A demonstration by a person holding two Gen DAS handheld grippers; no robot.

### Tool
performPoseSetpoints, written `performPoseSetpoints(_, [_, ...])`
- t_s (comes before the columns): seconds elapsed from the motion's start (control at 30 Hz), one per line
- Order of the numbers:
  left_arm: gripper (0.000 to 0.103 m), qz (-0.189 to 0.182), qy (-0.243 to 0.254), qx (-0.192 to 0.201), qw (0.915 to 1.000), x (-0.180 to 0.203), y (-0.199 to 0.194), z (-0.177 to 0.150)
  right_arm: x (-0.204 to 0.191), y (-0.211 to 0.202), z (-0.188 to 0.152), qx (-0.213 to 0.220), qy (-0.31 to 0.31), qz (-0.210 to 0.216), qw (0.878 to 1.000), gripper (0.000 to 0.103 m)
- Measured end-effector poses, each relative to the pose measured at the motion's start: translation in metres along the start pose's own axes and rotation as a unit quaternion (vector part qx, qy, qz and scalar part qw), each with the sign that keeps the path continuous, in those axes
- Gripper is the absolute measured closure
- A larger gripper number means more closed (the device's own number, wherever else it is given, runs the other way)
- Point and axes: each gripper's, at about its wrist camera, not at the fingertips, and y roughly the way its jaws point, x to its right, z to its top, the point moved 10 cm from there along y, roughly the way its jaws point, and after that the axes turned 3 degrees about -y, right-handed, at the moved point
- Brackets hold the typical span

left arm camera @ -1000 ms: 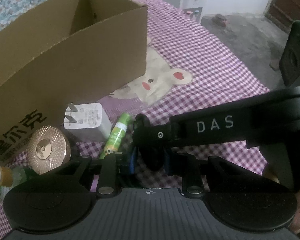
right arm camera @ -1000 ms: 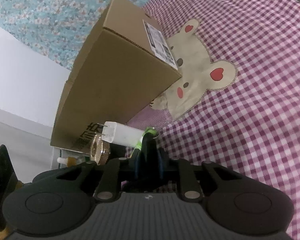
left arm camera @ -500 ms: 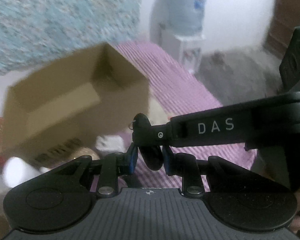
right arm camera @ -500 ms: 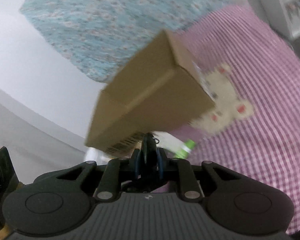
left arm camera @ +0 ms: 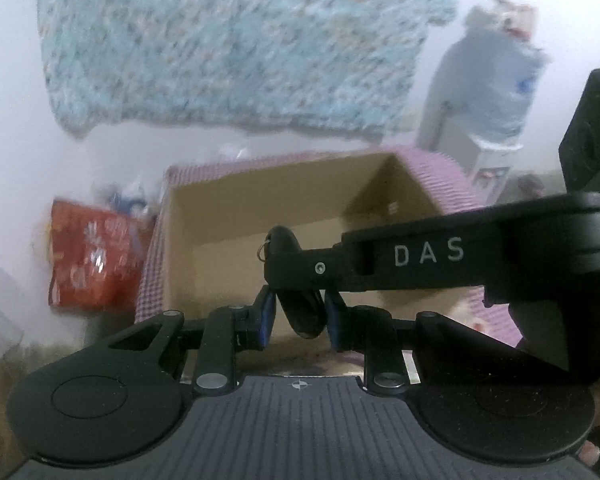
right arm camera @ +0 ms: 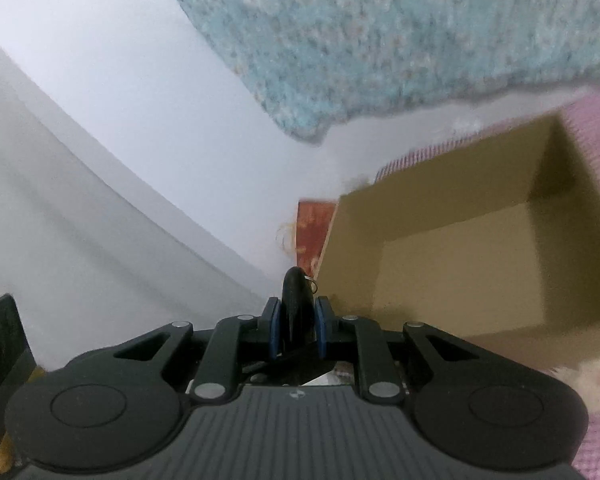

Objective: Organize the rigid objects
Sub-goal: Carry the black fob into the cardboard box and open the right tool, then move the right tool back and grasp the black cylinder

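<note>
A black key fob point(left arm camera: 300, 312) is being clamped by both the left gripper point(left arm camera: 300, 316) and the right gripper point(right arm camera: 296, 328), just before the open cardboard box point(left arm camera: 236, 240). It is probably being carried over the box's near wall; release is best being delayed until the fob is above the box floor.

Pale white wall point(right arm camera: 100, 100) behind, with blue flowered cloth point(left arm camera: 236, 44) hanging on it. Pink checked bedcover point(left arm camera: 444, 176) below. Red bag point(left arm camera: 92, 260) at left of bed, blurred water dispenser point(left arm camera: 496, 96) at right.
</note>
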Motion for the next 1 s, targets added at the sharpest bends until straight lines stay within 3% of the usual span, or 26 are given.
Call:
performPoseSetpoints(0.23, [0.078, 0.035, -0.029, -0.074, 0.9962, -0.039, 0.066, 0.003, 0.054, 0.089, 0.015, -0.086, 0.088, -0.014, 0.992, 0.084])
performPoseSetpoints(0.37, [0.076, 0.067, -0.021, -0.08, 0.9943, -0.052, 0.075, 0.001, 0.069, 0.116, 0.014, -0.111, 0.111, -0.024, 0.987, 0.084])
performPoseSetpoints(0.5, [0.074, 0.066, -0.036, -0.08, 0.994, -0.056, 0.072, 0.004, 0.071, 0.12, 0.01, -0.121, 0.119, -0.031, 0.985, 0.083])
performPoseSetpoints(0.7, [0.071, 0.05, -0.051, -0.055, 0.9959, -0.056, 0.045, 0.011, 0.062, 0.078, 0.012, -0.101, 0.121, -0.01, 0.987, 0.083])
performPoseSetpoints(1.0, [0.055, -0.013, -0.062, -0.017, 0.9979, -0.033, -0.024, -0.001, 0.053, -0.055, -0.003, -0.021, 0.112, 0.022, 0.993, 0.082])
